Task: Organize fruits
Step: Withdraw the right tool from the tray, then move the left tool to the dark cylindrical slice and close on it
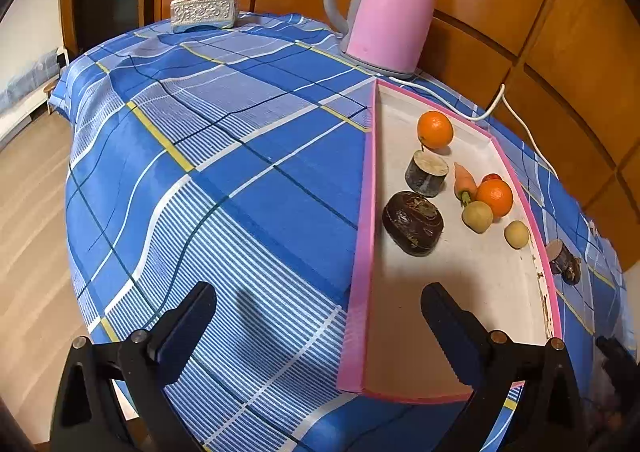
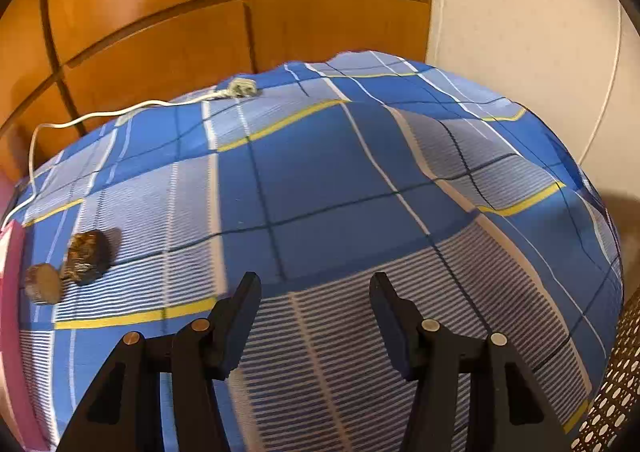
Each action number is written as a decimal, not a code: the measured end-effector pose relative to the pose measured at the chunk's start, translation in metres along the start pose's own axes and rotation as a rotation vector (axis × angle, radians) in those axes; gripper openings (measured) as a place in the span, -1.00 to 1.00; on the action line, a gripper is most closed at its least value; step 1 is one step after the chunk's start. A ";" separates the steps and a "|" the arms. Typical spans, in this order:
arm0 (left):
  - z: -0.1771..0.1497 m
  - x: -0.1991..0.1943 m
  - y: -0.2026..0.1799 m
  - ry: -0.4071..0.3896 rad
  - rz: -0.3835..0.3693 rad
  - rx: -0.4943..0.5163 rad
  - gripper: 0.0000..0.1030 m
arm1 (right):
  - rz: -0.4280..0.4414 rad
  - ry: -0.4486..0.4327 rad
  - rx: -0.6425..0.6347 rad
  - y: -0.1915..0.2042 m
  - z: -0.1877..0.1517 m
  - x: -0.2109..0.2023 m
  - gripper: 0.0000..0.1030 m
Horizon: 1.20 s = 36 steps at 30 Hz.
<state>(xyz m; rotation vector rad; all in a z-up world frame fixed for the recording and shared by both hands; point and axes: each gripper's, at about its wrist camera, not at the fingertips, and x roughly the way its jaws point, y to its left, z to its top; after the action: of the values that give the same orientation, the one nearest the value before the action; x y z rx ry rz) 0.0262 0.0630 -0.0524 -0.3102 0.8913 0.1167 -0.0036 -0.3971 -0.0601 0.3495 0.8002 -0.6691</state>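
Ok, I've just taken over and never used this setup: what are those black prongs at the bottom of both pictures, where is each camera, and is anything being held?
The black prongs are two-finger grippers, one held in each of a person's hands, and each has a wide-angle camera looking forward along its fingers. That lens is what makes the table bulge.

In the left hand's picture, the left gripper hangs open and empty over the near edge of a pink-rimmed tray. The tray holds two oranges, a small carrot, two pale round fruits and two dark chunks. Behind stand a pink kettle and a tissue box.

In the right hand's picture, the right gripper is also open and empty, over the blue checked cloth. Two more dark pieces lie on the cloth just outside the tray.
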 end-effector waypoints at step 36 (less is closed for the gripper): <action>0.007 -0.012 -0.074 -0.017 -0.058 0.304 0.99 | 0.000 -0.051 -0.017 0.005 -0.006 0.008 0.34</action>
<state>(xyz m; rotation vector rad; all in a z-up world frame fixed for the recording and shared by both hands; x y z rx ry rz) 0.0408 -0.0045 -0.0233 -0.0514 0.8685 -0.0699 0.0005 -0.3937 -0.0704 0.3152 0.7568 -0.6685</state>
